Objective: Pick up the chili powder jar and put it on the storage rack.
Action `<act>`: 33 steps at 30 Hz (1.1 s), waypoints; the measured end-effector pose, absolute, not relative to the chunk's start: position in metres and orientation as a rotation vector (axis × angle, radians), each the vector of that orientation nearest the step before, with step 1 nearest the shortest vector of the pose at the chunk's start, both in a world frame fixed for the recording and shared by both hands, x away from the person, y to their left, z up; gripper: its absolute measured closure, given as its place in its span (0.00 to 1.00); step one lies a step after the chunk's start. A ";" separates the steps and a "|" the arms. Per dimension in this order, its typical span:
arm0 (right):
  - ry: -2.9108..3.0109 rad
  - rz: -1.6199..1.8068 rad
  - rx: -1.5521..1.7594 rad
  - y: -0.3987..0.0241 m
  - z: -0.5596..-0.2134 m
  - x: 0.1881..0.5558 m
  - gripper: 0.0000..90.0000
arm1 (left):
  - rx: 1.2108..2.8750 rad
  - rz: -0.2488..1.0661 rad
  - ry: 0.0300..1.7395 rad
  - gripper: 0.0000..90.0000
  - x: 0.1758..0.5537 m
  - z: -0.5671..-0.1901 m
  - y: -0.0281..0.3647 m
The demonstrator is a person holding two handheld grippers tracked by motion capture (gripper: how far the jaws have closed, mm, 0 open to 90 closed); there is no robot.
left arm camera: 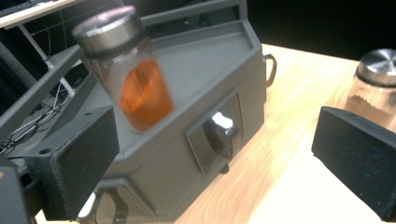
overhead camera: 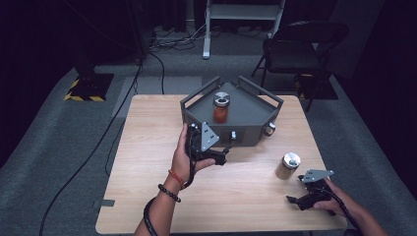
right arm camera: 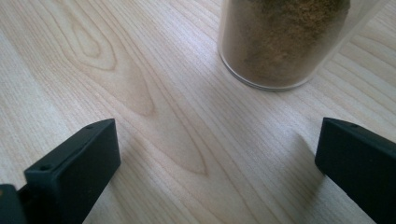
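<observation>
Near table edge, right gripper (overhead camera: 295, 195) beside brown jar (overhead camera: 287, 165)

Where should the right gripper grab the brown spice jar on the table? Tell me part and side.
Grip the brown spice jar around its glass body below the metal lid. It stands upright and round, so the right gripper, open just in front of it, can likely close in level from the person's side.

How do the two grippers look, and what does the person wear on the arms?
Both the left gripper and the right gripper are black, each with a grey three-cornered plate on top and a trailing black cable. Their jaws are flat black blocks with small holes. The left wrist carries an orange bracelet and a dark beaded bracelet. No sleeves show.
</observation>
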State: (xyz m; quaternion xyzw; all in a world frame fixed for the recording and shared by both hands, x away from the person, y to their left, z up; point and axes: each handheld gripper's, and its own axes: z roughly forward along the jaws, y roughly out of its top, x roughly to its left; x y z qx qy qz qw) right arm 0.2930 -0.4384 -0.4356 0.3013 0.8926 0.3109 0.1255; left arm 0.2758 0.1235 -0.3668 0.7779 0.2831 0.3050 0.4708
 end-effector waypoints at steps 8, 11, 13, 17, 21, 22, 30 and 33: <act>2.600 0.906 0.877 -0.438 -0.436 0.293 0.00 | 1.969 0.711 0.707 0.01 0.270 -0.383 0.128; 2.600 0.905 0.877 -0.438 -0.436 0.293 0.00 | 1.983 0.698 0.721 0.01 0.268 -0.390 0.131; 2.600 0.905 0.877 -0.438 -0.436 0.293 0.00 | 1.995 0.688 0.729 0.01 0.267 -0.393 0.132; 2.600 0.906 0.878 -0.438 -0.436 0.293 0.00 | 2.033 0.689 0.742 0.01 0.264 -0.399 0.136; 2.600 0.905 0.878 -0.438 -0.436 0.293 0.00 | 2.056 0.675 0.750 0.01 0.262 -0.404 0.142; 2.600 0.905 0.878 -0.438 -0.436 0.293 0.00 | 2.063 0.671 0.753 0.01 0.261 -0.405 0.143; 2.600 0.905 0.878 -0.438 -0.435 0.293 0.00 | 2.118 0.653 0.775 0.01 0.254 -0.413 0.155; 2.600 0.905 0.879 -0.438 -0.435 0.293 0.00 | 2.134 0.654 0.788 0.01 0.250 -0.415 0.160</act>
